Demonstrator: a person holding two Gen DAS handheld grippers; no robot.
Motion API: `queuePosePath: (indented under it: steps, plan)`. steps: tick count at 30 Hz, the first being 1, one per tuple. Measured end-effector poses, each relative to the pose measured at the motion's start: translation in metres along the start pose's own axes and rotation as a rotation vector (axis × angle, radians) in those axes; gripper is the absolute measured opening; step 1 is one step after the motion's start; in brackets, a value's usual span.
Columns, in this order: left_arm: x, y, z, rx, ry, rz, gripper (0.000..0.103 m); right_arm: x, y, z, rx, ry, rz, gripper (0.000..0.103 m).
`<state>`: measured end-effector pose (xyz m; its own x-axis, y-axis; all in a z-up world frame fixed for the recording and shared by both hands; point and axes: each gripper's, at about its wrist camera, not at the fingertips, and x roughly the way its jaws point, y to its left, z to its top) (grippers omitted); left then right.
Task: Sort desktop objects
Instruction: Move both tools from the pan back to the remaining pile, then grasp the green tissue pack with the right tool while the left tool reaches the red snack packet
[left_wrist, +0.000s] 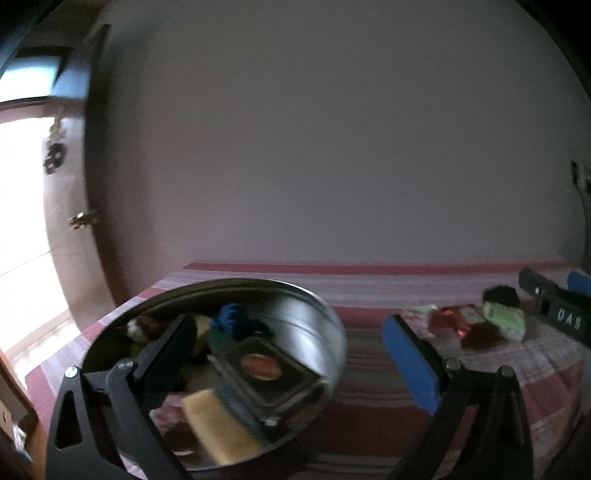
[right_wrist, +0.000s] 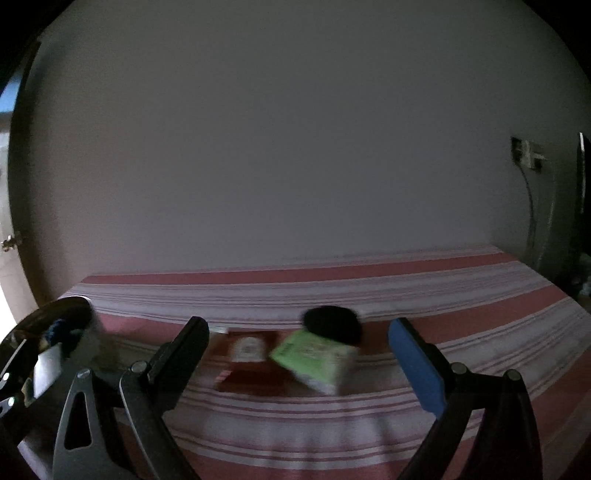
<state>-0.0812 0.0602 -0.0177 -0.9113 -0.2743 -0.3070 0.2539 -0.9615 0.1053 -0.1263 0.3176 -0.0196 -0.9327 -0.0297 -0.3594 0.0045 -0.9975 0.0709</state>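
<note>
A round metal bowl (left_wrist: 332, 332) sits on the striped cloth and holds a yellow sponge (left_wrist: 218, 424), a black framed box (left_wrist: 266, 373), a blue item (left_wrist: 231, 317) and other pieces. My left gripper (left_wrist: 291, 354) hangs open just over the bowl's near side, holding nothing. A green packet (right_wrist: 314, 358), a black round object (right_wrist: 332, 325) and a red packet (right_wrist: 247, 354) lie on the cloth to the right. My right gripper (right_wrist: 301, 354) is open in front of them, with the green packet showing between its fingers, untouched. The frames are blurred.
The table wears a red-and-white striped cloth (right_wrist: 332, 417) and stands against a plain wall. Red wrappers (left_wrist: 458, 321) lie beside the green packet (left_wrist: 506, 317). A door with a latch (left_wrist: 81, 219) is at far left; a wall socket with a cable (right_wrist: 524, 153) at far right.
</note>
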Motion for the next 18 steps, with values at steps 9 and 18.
queuePosePath:
  steps: [9, 18]
  plan:
    - [0.017, -0.056, 0.002, 0.056, 0.145, -0.19, 0.102, 0.022, -0.062, 0.004, 0.148, 0.145, 0.011, 0.1]
    - [0.044, -0.102, -0.004, 0.122, 0.327, -0.293, 0.102, 0.077, -0.063, -0.003, 0.09, 0.392, 0.226, 0.099]
